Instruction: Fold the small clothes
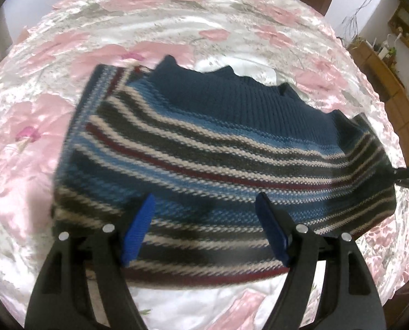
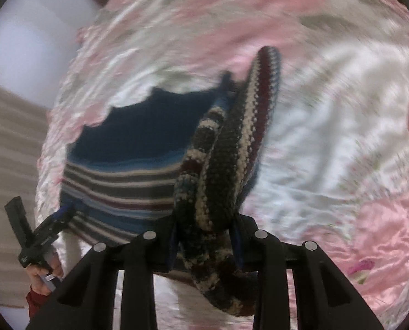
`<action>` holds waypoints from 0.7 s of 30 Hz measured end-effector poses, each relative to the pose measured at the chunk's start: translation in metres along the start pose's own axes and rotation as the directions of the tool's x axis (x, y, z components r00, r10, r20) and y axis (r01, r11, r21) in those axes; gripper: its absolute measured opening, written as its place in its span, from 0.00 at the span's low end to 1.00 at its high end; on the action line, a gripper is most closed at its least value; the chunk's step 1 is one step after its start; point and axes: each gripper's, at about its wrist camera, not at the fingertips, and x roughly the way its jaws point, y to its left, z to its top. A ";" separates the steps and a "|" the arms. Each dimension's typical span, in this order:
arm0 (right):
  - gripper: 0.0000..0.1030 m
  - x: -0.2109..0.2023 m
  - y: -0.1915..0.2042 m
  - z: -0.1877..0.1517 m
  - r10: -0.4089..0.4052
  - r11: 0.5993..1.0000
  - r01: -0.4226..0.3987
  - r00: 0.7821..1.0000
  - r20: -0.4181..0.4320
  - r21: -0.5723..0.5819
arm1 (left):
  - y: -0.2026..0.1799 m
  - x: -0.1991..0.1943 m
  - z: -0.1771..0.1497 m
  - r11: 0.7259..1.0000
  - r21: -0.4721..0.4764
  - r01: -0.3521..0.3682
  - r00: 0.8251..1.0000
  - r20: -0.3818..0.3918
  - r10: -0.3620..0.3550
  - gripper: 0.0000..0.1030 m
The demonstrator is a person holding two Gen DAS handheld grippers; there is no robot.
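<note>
Blue pads tip both fingers of the left tool (image 1: 206,206), and the fingers stand spread wide apart. They hang over the near edge of the striped sweater (image 1: 204,165), but the picture is blurry there, so I cannot tell if they touch the wool.

The right tool (image 2: 204,228) has its fingers pressed close on a thick bunch of the sweater (image 2: 218,151). That bunch is lifted up from the rest of the sweater, and its sleeve end sticks up past the tool.

The sweater has stripes of blue, white, grey and dark red, with a plain dark blue band at its far edge. Most of it lies flat on the bed cover (image 1: 177,27), which is shiny, white and full of pink flowers.

Left of the sweater, in the right wrist view, a hand (image 2: 43,271) holds the left tool's handle. Right of the sweater, in the left wrist view, wooden shelves (image 1: 391,74) stand by a white wall.
</note>
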 end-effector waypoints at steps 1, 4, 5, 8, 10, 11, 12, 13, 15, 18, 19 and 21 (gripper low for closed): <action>0.31 0.000 0.008 0.002 0.000 1.000 0.000 1.000 -0.001 -0.015 | 0.003 -0.003 0.000 1.000 -0.003 0.004 1.000 0.004 -0.004 0.73; 0.31 0.007 0.046 0.004 0.000 0.997 -0.001 1.000 -0.008 -0.077 | 0.011 -0.008 0.000 1.000 -0.010 0.006 1.000 0.011 -0.006 0.73; 0.31 0.011 0.057 0.004 0.003 0.995 -0.004 1.000 -0.011 -0.095 | 0.013 -0.010 0.000 1.000 -0.012 0.006 1.000 0.012 -0.006 0.73; 0.31 0.024 0.089 0.003 0.013 0.990 -0.017 0.999 -0.030 -0.142 | 0.018 -0.011 -0.002 1.000 -0.016 0.009 1.000 0.014 -0.009 0.73; 0.31 0.037 0.107 0.003 0.013 0.986 -0.021 0.999 -0.047 -0.167 | 0.022 -0.010 -0.003 1.000 -0.021 0.014 1.000 0.013 -0.013 0.73; 0.31 0.041 0.113 0.001 0.010 0.985 -0.019 0.999 -0.053 -0.174 | 0.023 -0.010 -0.004 1.000 -0.024 0.016 1.000 0.011 -0.015 0.73; 0.31 0.049 0.122 -0.001 0.003 0.982 -0.015 0.998 -0.063 -0.188 | 0.025 -0.010 -0.005 1.000 -0.027 0.017 1.000 0.010 -0.017 0.73; 0.31 0.056 0.129 -0.003 -0.006 0.979 -0.009 0.997 -0.073 -0.204 | 0.026 -0.009 -0.005 0.999 -0.029 0.017 1.000 0.011 -0.016 0.73; 0.31 0.071 0.140 -0.006 -0.021 0.975 -0.001 0.995 -0.094 -0.224 | 0.028 -0.009 -0.006 0.999 -0.033 0.019 1.000 0.010 -0.019 0.73; 0.33 0.093 0.148 -0.011 -0.069 0.967 0.039 0.991 -0.114 -0.253 | 0.029 -0.009 -0.007 0.999 -0.042 0.025 1.000 0.008 -0.024 0.73; 0.34 0.097 0.149 -0.013 -0.085 0.963 0.053 0.990 -0.113 -0.263 | 0.029 -0.008 -0.007 0.999 -0.043 0.025 1.000 0.007 -0.025 0.73; 0.47 0.104 0.153 -0.016 -0.088 0.959 0.052 0.989 -0.116 -0.279 | 0.026 -0.009 -0.008 0.999 -0.041 0.025 1.000 0.007 -0.025 0.73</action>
